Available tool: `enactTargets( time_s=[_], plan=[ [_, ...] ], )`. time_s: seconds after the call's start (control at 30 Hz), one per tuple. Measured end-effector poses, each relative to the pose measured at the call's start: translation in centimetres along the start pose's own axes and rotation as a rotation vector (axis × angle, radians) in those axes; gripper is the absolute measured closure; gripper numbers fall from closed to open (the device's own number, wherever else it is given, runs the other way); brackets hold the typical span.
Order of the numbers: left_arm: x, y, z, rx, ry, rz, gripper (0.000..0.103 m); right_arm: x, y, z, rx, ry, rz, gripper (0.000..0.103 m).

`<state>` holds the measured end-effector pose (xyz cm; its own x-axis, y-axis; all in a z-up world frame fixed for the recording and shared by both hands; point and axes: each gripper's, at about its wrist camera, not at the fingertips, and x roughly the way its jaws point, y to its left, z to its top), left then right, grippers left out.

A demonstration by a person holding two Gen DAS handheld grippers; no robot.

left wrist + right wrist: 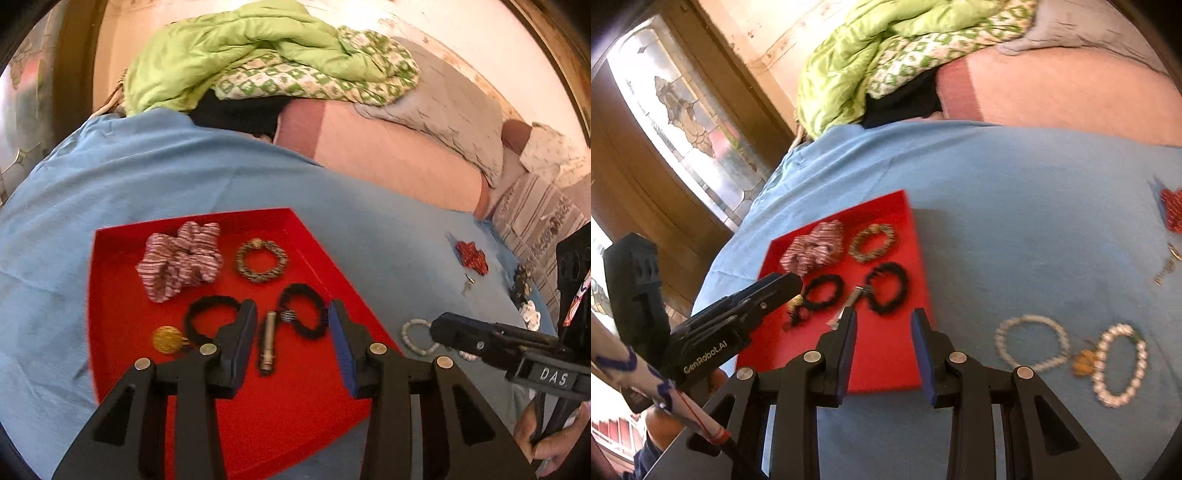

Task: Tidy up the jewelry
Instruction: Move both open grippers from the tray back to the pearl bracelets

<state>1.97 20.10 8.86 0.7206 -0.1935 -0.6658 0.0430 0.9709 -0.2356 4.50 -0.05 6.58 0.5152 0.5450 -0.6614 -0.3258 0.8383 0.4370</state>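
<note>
A red tray (122, 280) lies on a blue sheet (147, 177) spread over a bed, and serves here as the landmark. In the tray's far left part sits a striped pink-and-white scrunchie (181, 258), with a beaded bronze bracelet (262, 260) just to its right. Nearer the camera than these lie two black hair ties: the left black tie (205, 319) carries a gold coin charm (168, 339) at its left end, and the right black tie (306, 314) lies beside a small metal cylinder (267, 345) that rests between them on the tray floor.

The left gripper (293, 334) hovers over the tray's near half with its jaws apart, holding nothing; the metal cylinder shows in the gap below, untouched by the pads. The right gripper (884, 341) hangs over the tray's near right corner, likewise released and empty.

To the right of the tray, off it on the sheet, lie two white pearl bracelets (1032, 343) (1121, 365), joined or touching at an amber-coloured piece (1084, 362); which, the blur hides. Further right of the tray lie a small red patterned item (471, 256) and a small metal piece (468, 285) just near it. Beyond the tray, at the bed's far side, a light green quilt (229, 62) is heaped over a green-and-white patterned cloth (314, 83).
</note>
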Motion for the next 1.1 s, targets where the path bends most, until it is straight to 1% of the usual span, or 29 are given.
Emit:
enactTargets(
  time_s=[0.03,0.17,0.23,0.33,0.37,0.4,0.43,0.47,0.53,0.57,0.63,0.7,0.73,0.8,0.87,0.93,1.0,1.03,1.1],
  plan=[
    [0.1,-0.8,0.0,0.017,-0.011,0.009,0.064,-0.3,-0.6,-0.1,0.010,-0.004,-0.002,0.070],
    [0.5,-3.2,-0.3,0.078,-0.024,-0.004,0.060,-1.6,-3.9,-0.7,0.077,-0.038,-0.006,0.070],
    [0.8,-4.8,-0.6,0.125,-0.028,-0.003,0.058,-2.1,-5.6,-0.9,0.112,-0.047,-0.006,0.070],
    [1.4,-6.3,-0.7,0.150,-0.027,-0.010,0.057,-3.3,-7.7,-1.1,0.162,-0.077,0.005,0.070],
    [1.5,-6.7,-0.7,0.153,-0.029,-0.015,0.056,-3.7,-8.3,-1.2,0.181,-0.084,0.012,0.068],
    [1.7,-7.1,-0.7,0.154,-0.032,-0.016,0.052,-4.0,-9.0,-1.3,0.202,-0.092,0.023,0.065],
    [1.8,-7.6,-0.8,0.156,-0.038,-0.020,0.050,-4.4,-9.5,-1.3,0.216,-0.103,0.036,0.058],
    [1.9,-8.0,-0.8,0.158,-0.042,-0.023,0.050,-4.7,-9.7,-1.3,0.221,-0.111,0.040,0.054],
    [2.2,-9.0,-1.0,0.169,-0.042,-0.030,0.050,-5.5,-10.4,-1.3,0.224,-0.124,0.037,0.050],
    [2.3,-9.4,-1.1,0.173,-0.038,-0.037,0.050,-5.7,-10.5,-1.3,0.226,-0.125,0.038,0.046],
    [2.7,-10.3,-1.4,0.181,-0.025,-0.047,0.048,-6.4,-11.1,-1.4,0.231,-0.127,0.046,0.046],
    [3.0,-11.0,-1.7,0.186,-0.020,-0.057,0.046,-6.5,-11.6,-1.5,0.236,-0.109,0.048,0.046],
    [3.2,-11.4,-1.9,0.189,-0.015,-0.072,0.046,-6.7,-11.8,-1.7,0.235,-0.105,0.052,0.046],
    [3.6,-11.9,-2.2,0.193,-0.004,-0.075,0.046,-6.9,-12.3,-1.9,0.240,-0.100,0.064,0.046],
    [4.0,-12.3,-2.7,0.205,0.010,-0.087,0.046,-6.9,-12.7,-2.1,0.246,-0.074,0.062,0.046],
    [4.5,-12.7,-3.0,0.230,0.051,-0.085,0.046,-7.0,-13.2,-2.2,0.245,-0.063,0.014,0.046],
    [4.5,-12.6,-2.9,0.246,0.048,-0.065,0.046,-7.0,-14.2,-2.3,0.256,-0.043,-0.055,0.045],
    [4.5,-12.4,-2.7,0.243,0.046,-0.060,0.046,-6.8,-14.7,-2.4,0.258,-0.024,-0.107,0.044],
    [4.8,-11.6,-2.3,0.219,0.063,-0.065,0.046,-6.7,-15.8,-2.4,0.260,-0.008,-0.176,0.044]
  ],
)
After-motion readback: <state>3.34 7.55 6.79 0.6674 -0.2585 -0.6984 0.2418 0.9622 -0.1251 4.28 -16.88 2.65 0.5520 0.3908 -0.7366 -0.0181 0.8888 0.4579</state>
